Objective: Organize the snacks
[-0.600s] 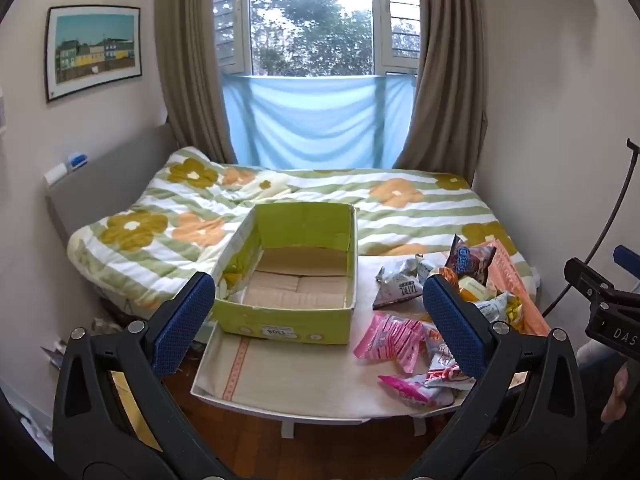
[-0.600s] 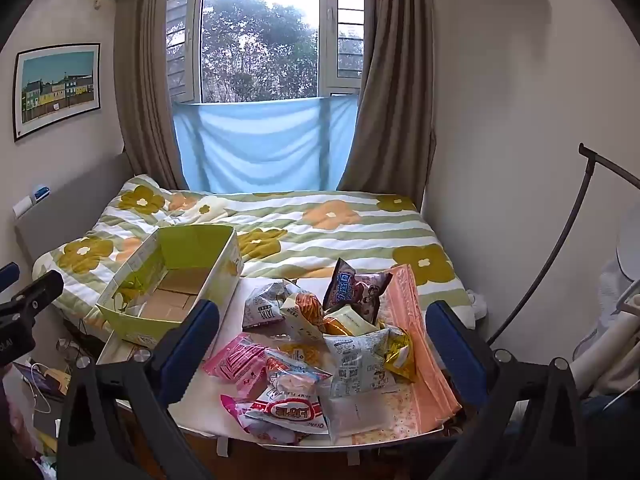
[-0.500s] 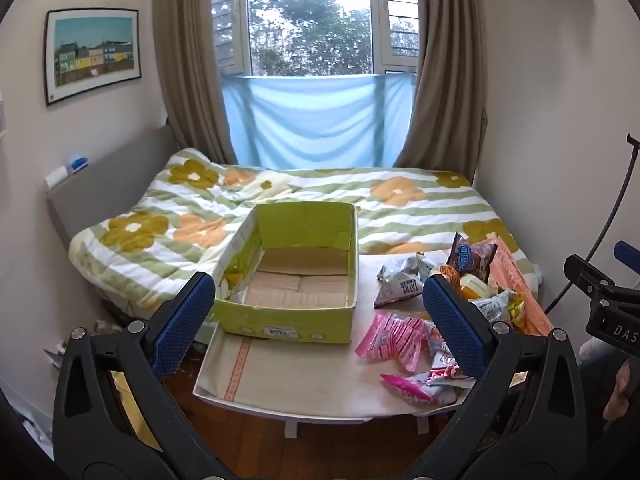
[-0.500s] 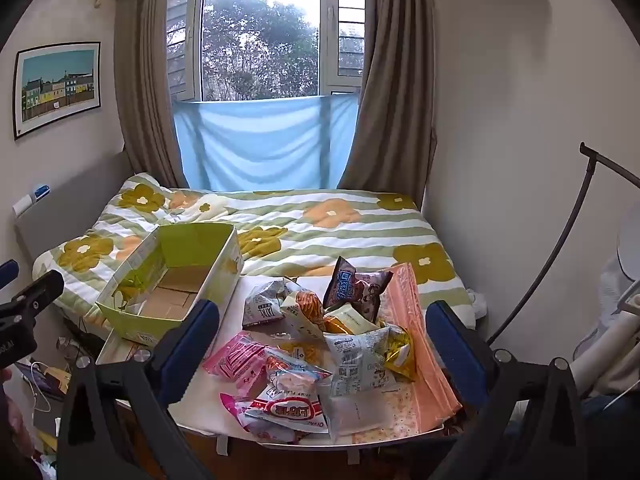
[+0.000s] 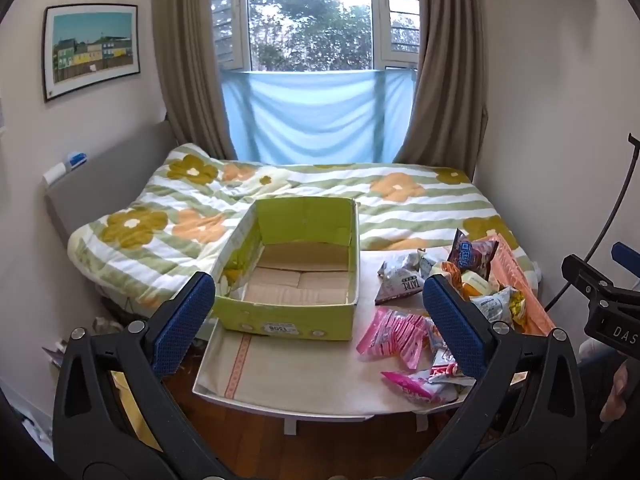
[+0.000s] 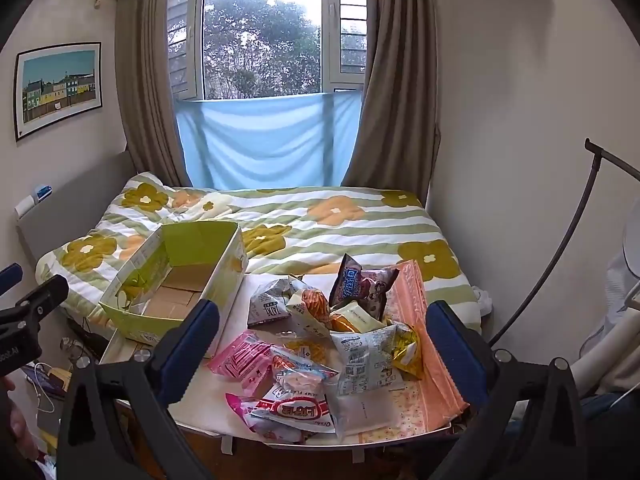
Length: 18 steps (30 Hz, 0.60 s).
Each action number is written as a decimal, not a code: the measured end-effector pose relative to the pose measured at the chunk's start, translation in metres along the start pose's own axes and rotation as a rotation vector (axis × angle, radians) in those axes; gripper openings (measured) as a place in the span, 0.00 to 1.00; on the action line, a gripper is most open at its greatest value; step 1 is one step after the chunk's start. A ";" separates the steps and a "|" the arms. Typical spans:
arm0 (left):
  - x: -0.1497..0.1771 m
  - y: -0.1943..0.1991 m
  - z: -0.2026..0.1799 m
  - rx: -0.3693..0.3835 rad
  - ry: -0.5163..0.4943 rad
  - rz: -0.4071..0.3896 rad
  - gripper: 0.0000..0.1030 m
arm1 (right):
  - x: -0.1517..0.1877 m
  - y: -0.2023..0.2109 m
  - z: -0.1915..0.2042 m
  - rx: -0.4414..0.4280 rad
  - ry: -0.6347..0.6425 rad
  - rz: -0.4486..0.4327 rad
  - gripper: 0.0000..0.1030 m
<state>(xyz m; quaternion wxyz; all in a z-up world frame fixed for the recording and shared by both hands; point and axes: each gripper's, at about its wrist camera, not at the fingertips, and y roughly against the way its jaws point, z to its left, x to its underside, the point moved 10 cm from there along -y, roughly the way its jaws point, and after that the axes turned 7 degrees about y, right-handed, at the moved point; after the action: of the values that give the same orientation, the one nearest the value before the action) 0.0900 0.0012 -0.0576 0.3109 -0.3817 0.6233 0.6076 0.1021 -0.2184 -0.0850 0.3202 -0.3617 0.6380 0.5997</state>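
Note:
An empty green cardboard box [image 5: 288, 316] stands on the left of a small white table [image 5: 304, 376]; it also shows in the right wrist view [image 6: 132, 326]. A heap of snack packets [image 6: 320, 344] lies on the table's right half, among them a pink packet [image 5: 394, 332], a dark packet [image 6: 366, 286] and a grey packet [image 5: 400, 280]. My left gripper [image 5: 318, 328] is open and empty, held back from the table's front, facing the box. My right gripper [image 6: 324, 354] is open and empty, facing the snack heap.
A bed with a flowered striped blanket [image 5: 312, 196] lies behind the table. An orange cloth [image 6: 416, 344] covers the table's right edge. Walls close in left and right. A curved black stand [image 6: 560, 248] rises at the right. Wooden floor [image 5: 256, 424] lies under the table.
Both views have shifted only slightly; the left gripper has drawn a little closer to the table. Nothing on the table has moved.

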 end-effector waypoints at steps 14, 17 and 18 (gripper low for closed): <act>-0.001 -0.002 0.003 0.000 0.001 0.003 1.00 | -0.001 -0.001 0.004 0.003 0.002 0.001 1.00; 0.000 -0.002 0.003 0.003 0.001 0.004 1.00 | -0.001 -0.002 0.003 0.003 0.001 0.002 1.00; -0.001 -0.003 0.004 0.002 0.000 0.003 1.00 | -0.001 -0.002 0.003 0.003 0.001 0.002 1.00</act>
<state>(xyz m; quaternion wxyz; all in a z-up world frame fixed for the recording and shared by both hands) 0.0923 0.0054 -0.0588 0.3104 -0.3802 0.6246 0.6075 0.1042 -0.2151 -0.0856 0.3198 -0.3608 0.6396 0.5988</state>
